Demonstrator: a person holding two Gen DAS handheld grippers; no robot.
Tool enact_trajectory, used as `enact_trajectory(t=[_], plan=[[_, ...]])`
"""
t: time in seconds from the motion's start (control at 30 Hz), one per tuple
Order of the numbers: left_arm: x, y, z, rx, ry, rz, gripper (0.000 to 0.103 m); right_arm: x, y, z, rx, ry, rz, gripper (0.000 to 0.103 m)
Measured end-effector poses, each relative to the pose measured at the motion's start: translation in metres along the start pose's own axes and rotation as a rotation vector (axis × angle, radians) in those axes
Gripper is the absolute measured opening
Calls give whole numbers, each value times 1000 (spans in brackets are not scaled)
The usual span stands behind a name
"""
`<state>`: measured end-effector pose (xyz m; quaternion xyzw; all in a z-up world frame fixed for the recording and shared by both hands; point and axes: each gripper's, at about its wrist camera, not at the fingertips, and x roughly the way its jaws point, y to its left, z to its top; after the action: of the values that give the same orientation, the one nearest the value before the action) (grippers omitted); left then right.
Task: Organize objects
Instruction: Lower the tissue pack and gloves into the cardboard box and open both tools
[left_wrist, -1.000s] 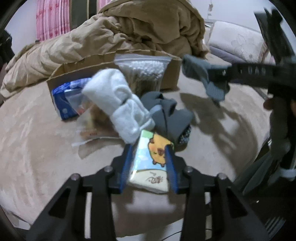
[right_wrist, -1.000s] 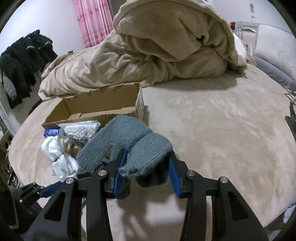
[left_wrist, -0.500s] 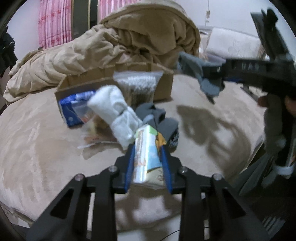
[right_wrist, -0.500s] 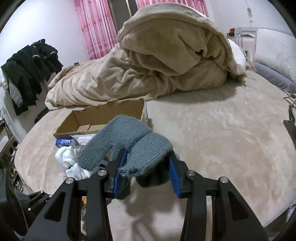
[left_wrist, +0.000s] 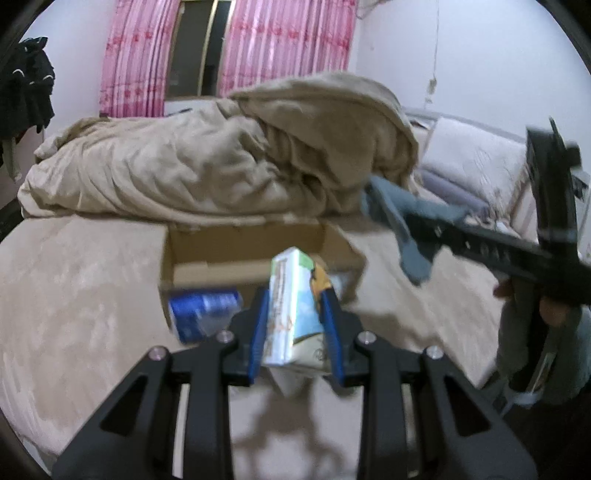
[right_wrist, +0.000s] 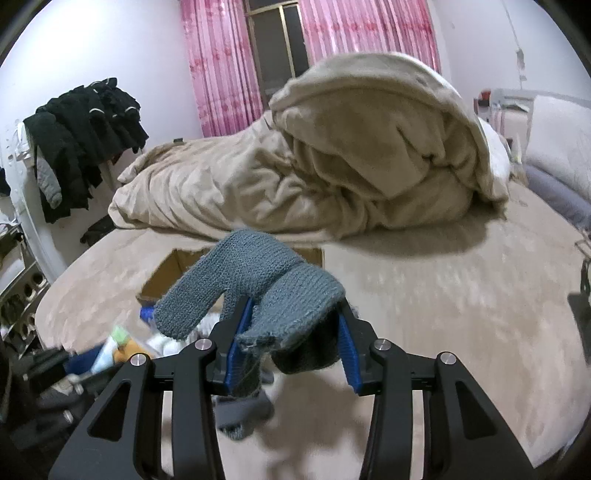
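Both grippers raised off the bed since a second ago: left gripper (left_wrist: 293, 328) clamping the tissue pack (left_wrist: 291, 314) above the box (left_wrist: 207, 266), right gripper (right_wrist: 291, 343) gripping the sock (right_wrist: 258, 280), likely box-bound.

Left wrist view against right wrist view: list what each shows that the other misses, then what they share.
Only the left wrist view: the left tool shut on the tissue pack, and the blue packet lying whole in front of the box. Only the right wrist view: the right tool up close, shut on the grey knit sock, and the dark clothes hanging at the wall. Both: the cardboard box, beige blanket, pink curtains.
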<state>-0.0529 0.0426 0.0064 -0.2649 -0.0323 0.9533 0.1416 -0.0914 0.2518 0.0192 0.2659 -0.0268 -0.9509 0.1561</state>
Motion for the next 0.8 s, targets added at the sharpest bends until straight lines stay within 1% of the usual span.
enact_trajectory(t=[0.07,0.17,0.3,0.4,0.47,0.53,0.6,0.67,0.7,0.77,0.8], plan=[[12,12,19,-24,-6,-7,30,7,1,9,-15,-1,0,46],[32,27,38,-46,-6,-12,30,27,2,21,-41,12,8,46],[63,37,53,-59,9,-34,30,63,3,27,-55,57,30,46],[91,42,55,-60,46,-21,30,87,6,26,-60,91,54,46],[113,47,53,-95,97,-32,31,101,7,26,-49,121,72,47],[128,48,51,-97,130,-32,32,118,9,24,-51,159,60,47],[145,48,46,-106,182,-20,33,136,11,21,-62,194,36,48],[155,52,42,-130,213,-16,33,148,10,17,-45,233,45,48],[157,53,41,-137,224,-12,36,153,9,14,-41,249,47,48],[156,57,40,-152,226,-16,41,156,10,12,-48,256,36,53],[154,58,40,-154,223,-14,48,157,9,12,-47,254,35,54]])
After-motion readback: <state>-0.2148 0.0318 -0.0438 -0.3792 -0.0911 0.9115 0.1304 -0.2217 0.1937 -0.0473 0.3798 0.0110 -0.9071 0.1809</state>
